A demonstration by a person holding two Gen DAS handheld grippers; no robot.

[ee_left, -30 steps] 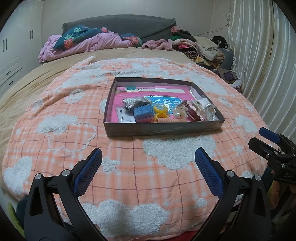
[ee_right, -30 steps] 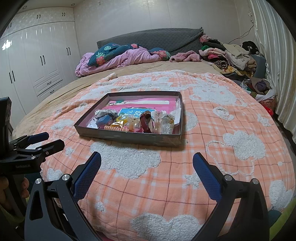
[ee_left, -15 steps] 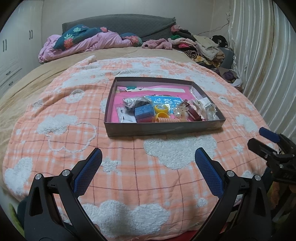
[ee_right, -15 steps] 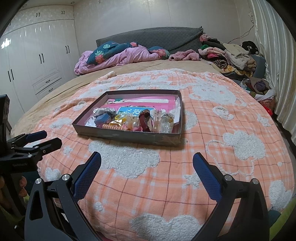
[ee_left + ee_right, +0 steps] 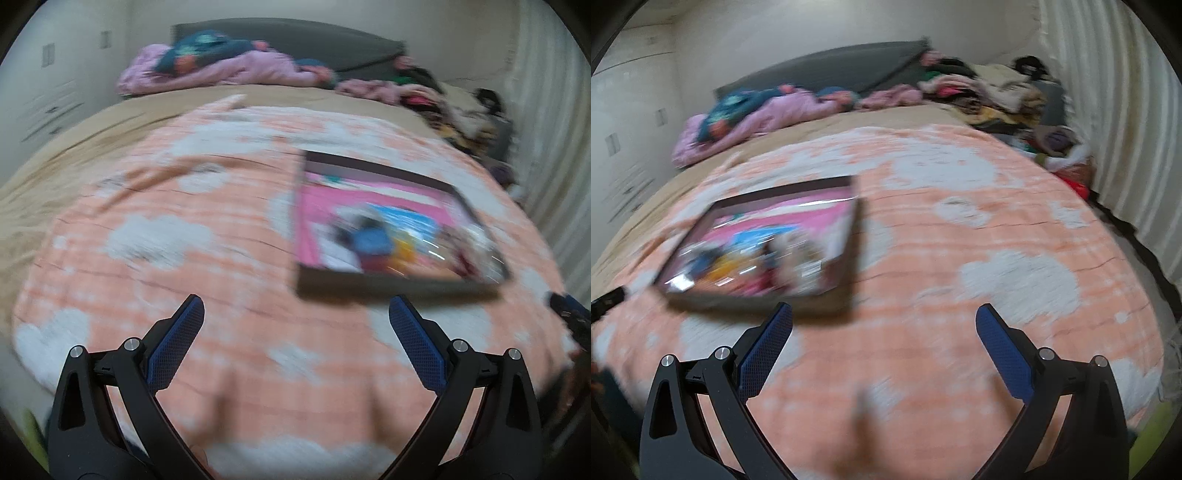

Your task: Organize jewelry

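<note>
A shallow dark box (image 5: pixel 399 286) with a pink lining holds a blurred heap of small jewelry pieces (image 5: pixel 391 243). It sits on the orange and white blanket, right of centre in the left wrist view and left of centre in the right wrist view, where the box (image 5: pixel 820 295) also shows. My left gripper (image 5: pixel 295 314) is open and empty over the blanket, left of the box. My right gripper (image 5: pixel 884 317) is open and empty, its left finger near the box's front right corner. Both views are motion-blurred.
The orange plaid blanket (image 5: pixel 184 266) covers the bed. A pink quilt and pillows (image 5: pixel 221 70) lie at the headboard. A pile of clothes (image 5: pixel 997 92) sits at the far right. White curtains (image 5: pixel 1126 129) hang on the right.
Both grippers have swung apart and moved forward: the left view turned left and the right view turned right, so the box slid sideways. Both frames are now blurred. Jaws stay open.
</note>
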